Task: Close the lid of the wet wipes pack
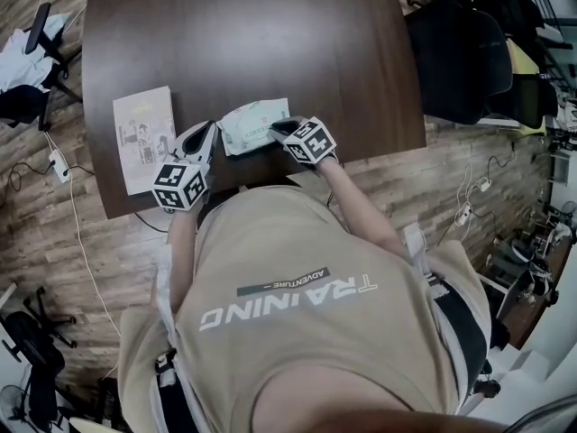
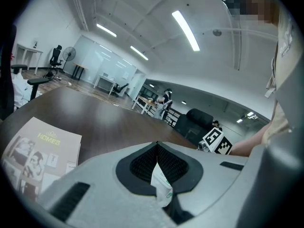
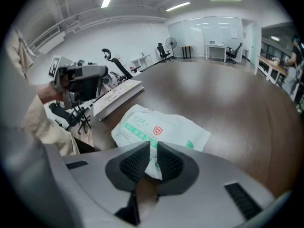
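Observation:
The wet wipes pack (image 1: pixel 255 124), white with green print, lies flat near the front edge of the dark wooden table (image 1: pixel 243 34). My left gripper (image 1: pixel 206 142) is at the pack's left end, shut on a white-and-green corner of the pack (image 2: pixel 161 184) that shows between its pads. My right gripper (image 1: pixel 281 128) rests its tips on the pack's right part. In the right gripper view its jaws (image 3: pixel 153 145) stand almost together, with only a thin slit, over the pack's (image 3: pixel 164 127) near edge. The lid itself I cannot make out.
A pale booklet (image 1: pixel 144 138) lies on the table left of the pack, close to my left gripper. Black office chairs (image 1: pixel 469 52) stand off the table's right side. Cables and a power strip (image 1: pixel 56 162) lie on the wooden floor at the left.

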### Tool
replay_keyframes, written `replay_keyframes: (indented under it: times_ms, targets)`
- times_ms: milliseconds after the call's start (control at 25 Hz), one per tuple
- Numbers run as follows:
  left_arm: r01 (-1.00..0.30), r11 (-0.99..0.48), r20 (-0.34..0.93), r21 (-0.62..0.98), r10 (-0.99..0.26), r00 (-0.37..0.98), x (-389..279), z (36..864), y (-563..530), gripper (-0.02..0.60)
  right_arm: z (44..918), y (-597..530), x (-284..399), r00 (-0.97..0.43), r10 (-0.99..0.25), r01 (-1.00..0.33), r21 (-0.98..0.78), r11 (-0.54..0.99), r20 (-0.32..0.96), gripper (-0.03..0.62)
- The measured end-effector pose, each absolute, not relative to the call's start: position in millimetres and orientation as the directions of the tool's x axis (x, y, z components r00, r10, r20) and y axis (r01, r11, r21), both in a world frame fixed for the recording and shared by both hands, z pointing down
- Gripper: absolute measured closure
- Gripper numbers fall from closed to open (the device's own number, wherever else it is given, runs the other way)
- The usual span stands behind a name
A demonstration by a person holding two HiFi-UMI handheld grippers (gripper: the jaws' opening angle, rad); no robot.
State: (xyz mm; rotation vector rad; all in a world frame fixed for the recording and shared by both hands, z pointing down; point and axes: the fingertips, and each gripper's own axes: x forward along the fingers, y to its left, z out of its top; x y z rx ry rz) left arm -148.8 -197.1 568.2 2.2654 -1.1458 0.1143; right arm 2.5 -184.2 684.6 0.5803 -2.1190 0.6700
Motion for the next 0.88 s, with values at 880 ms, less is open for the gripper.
replay_keyframes:
  times_ms: [880]
  targets:
    - [-0.747,-0.542,0.334,0.385,-0.673,0.661,-119.9,544.8,-186.5,0.577,667.9,-180.1,-4.1,-0.536,-0.152,-0.527,-0.188,0.828,0.831,0.580]
